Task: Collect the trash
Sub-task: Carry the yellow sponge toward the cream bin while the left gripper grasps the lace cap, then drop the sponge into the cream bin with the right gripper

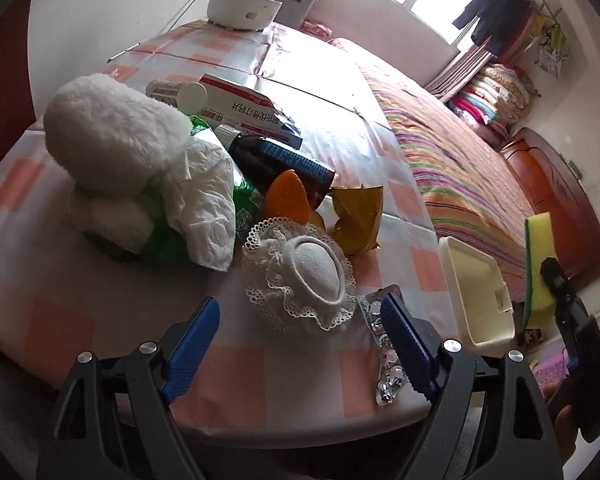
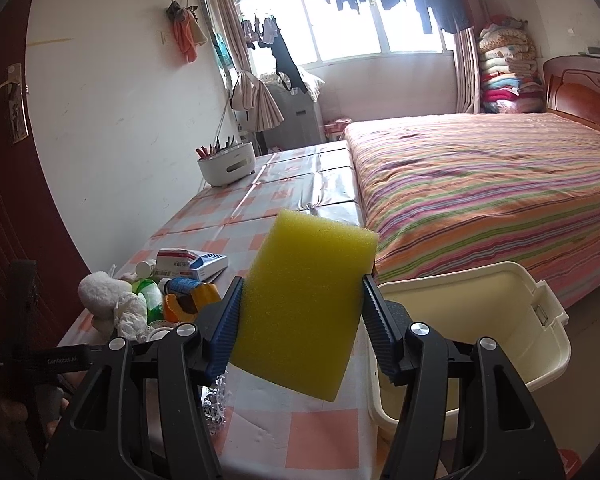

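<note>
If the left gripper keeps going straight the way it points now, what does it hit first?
Most likely the white lace-trimmed cap, lying on the tablecloth just ahead of the open left gripper. The foil blister pack lies by its right-side finger. Depth is uncertain.

Porous foam sponge [image 2: 304, 304], glossy plastic tablecloth [image 1: 312, 92]

Blister pack [image 1: 384, 354] lies on table [image 1: 260, 384], bin [image 1: 476, 284] to its right.
</note>
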`<state>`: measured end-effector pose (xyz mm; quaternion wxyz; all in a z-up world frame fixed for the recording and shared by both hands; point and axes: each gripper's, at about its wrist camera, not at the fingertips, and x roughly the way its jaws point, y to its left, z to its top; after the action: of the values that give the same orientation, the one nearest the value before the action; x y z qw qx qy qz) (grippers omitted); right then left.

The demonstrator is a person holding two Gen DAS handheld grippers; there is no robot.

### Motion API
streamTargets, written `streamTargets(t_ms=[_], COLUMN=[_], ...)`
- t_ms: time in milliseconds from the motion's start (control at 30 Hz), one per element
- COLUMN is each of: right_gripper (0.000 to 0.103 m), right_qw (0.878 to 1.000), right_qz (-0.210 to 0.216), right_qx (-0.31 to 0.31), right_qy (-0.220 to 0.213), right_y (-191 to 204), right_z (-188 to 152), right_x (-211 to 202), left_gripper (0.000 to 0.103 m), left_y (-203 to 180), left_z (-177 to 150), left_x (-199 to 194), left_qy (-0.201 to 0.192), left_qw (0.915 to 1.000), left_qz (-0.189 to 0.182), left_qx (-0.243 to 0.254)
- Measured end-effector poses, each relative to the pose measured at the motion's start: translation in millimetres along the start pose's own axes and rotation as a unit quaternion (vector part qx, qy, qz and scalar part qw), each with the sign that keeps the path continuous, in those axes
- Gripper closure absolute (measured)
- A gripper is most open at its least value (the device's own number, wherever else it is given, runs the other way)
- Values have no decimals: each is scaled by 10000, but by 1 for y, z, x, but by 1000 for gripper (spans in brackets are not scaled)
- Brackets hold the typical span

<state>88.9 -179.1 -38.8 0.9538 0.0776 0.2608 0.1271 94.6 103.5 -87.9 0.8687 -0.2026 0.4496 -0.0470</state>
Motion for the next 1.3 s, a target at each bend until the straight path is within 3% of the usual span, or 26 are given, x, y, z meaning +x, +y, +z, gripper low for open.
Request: streamTargets(t_ms=[200, 400, 467, 500, 567, 700, 900, 1067, 1300], right_gripper=[46, 46, 46, 46, 46, 46, 46, 46, 46], right_qw=[10000, 9999, 9998, 9998, 9996, 9991, 9966, 9924, 9846], right_qz=[-11, -77, -113, -128, -156, -264, -476, -749, -1178], right_qx=[80, 136, 159, 179, 221, 229, 205, 296, 426], right_qy=[30, 42, 32, 14, -43, -232, -635, -930, -1221], right_y=[-6, -15, -19, -21, -25, -37, -50, -62, -79], right_z=[-2, -3, -3, -3, -2, 2, 8, 3, -4], right_x=[1, 1, 2, 2, 1, -1, -9, -22, -42], left_gripper=[23, 23, 41, 64, 64, 65, 65, 65, 65], left_y=[-6, 4, -1, -3, -5, -14, -38, -76, -143], left_z=[7, 14, 17, 17, 18, 17, 20, 26, 37], left_x=[23, 48, 49, 49, 50, 41, 12, 0, -4], left_qy=[406, 652, 531, 509, 582, 257, -556, -929, -1064], left_qw=[9989, 9948, 9970, 9974, 9964, 9984, 9955, 9854, 9666], left_qz=[-206, -519, -383, -371, -550, -500, -431, -701, -1352], left_qx=[-89, -583, -403, -347, -265, 45, 635, 1241, 1901])
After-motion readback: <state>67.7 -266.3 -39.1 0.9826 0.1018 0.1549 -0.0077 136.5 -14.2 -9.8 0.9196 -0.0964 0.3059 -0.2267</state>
